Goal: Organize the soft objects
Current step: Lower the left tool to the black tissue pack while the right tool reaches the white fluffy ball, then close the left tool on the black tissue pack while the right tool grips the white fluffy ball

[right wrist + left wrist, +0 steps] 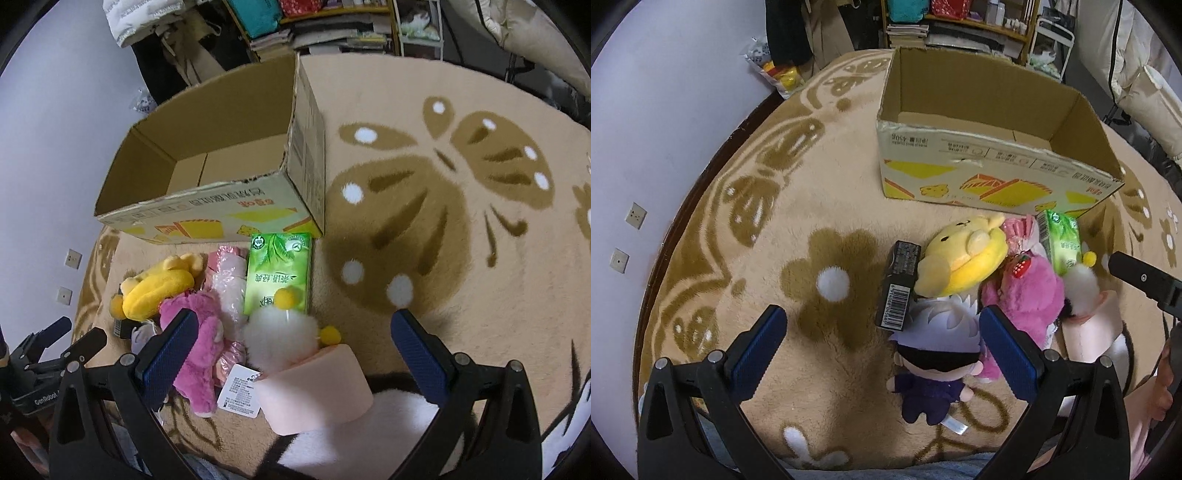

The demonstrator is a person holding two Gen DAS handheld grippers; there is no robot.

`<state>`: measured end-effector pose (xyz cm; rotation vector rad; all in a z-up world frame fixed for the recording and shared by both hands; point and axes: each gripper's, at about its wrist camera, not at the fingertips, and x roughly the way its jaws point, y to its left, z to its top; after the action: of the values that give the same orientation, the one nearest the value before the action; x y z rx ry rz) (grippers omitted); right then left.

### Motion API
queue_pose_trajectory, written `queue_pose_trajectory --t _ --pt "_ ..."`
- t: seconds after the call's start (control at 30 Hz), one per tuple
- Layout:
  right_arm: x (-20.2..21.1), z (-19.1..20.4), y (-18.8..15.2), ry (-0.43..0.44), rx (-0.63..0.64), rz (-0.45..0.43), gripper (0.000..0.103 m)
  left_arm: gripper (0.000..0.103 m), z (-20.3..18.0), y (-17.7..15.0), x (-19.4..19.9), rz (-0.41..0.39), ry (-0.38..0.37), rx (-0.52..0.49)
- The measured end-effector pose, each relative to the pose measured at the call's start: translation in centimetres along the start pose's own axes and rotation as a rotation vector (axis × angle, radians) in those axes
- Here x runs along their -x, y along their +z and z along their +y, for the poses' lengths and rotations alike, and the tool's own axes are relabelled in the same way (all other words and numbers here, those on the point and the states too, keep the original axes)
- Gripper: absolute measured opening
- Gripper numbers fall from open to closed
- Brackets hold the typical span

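- On the tan blanket (pixel 812 177) with brown flowers and butterflies, an open cardboard box (pixel 990 184) stands upright, its inside bare cardboard and its near wall facing the pile of toys
- Just in front of that wall lies a green tissue pack (pixel 279 271), its far end close to the box's right corner
- Left of the pack, touching one another: a yellow plush (pixel 960 254), a pink plush (pixel 1027 299) and a crinkled pink-and-white bag (pixel 231 280)
- A dark barcode box (pixel 899 284) lies against the yellow plush's left side; a white-haired doll in purple (pixel 931 365) lies nearest the camera
- A white fluffy toy with yellow pompoms (pixel 282 339) rests against a pale pink cylinder (pixel 317 387)
- Left gripper (pixel 882 350) hovers jaws wide, holding nothing, the doll between its blue pads
- Right gripper (pixel 291 350) is also spread wide and empty, above the white toy and cylinder
- Blanket to the right of the pile and box lies open; left of the pile is open too, up to the blanket's edge by the wall
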<state>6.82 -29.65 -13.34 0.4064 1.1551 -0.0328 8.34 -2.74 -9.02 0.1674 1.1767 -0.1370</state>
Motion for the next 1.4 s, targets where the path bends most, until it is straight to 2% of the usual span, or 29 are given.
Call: queue_pose_trajectory --t 0.33,0.5,0.8,1.0,1.07,1.1,1.13,1.17,1.23,1.27,1.4 --pt "-1.8 0.4 0.3 -0.016 0.015 0.054 0.103 0.103 0.4 0.9 -2.6 0.058 0.061 -0.009" --pt "-2.4 0.3 0.4 -0.026 0.019 0.079 0.103 0.103 0.6 1.2 -4.2 0.102 0.065 -0.004" --pt "-4.2 0.8 0.0 -0.051 0.037 0.143 0.094 0.103 1.4 1.6 -6.0 0.131 0.104 0.015" --pt "-4.9 0.3 -0.1 -0.018 0.014 0.174 0.078 0.102 1.6 1.8 -7.3 0.151 0.123 0.014" --pt "-5.0 0.1 -0.3 -0.013 0.019 0.182 0.076 0.088 1.7 1.9 -7.3 0.145 0.118 0.020" --pt "-5.1 0.2 -0.3 -0.014 0.023 0.185 0.076 0.084 1.7 1.9 -7.3 0.140 0.108 0.020" --pt "-5.1 0.2 -0.3 -0.013 0.026 0.188 0.076 0.077 1.6 1.9 -7.2 0.138 0.099 0.017" --pt "-5.3 0.3 -0.3 -0.014 0.026 0.192 0.075 0.064 1.5 1.8 -7.3 0.140 0.089 0.012" --pt "-5.7 0.3 -0.3 -0.015 0.019 0.202 0.073 0.050 1.2 1.7 -7.5 0.151 0.077 -0.006" --pt "-5.8 0.3 -0.3 -0.015 0.017 0.207 0.072 0.046 1.0 1.7 -7.8 0.164 0.073 -0.018" --pt "-6.5 0.9 -0.4 -0.005 0.022 0.227 0.049 0.045 1.1 1.5 -8.6 0.189 0.059 -0.014"
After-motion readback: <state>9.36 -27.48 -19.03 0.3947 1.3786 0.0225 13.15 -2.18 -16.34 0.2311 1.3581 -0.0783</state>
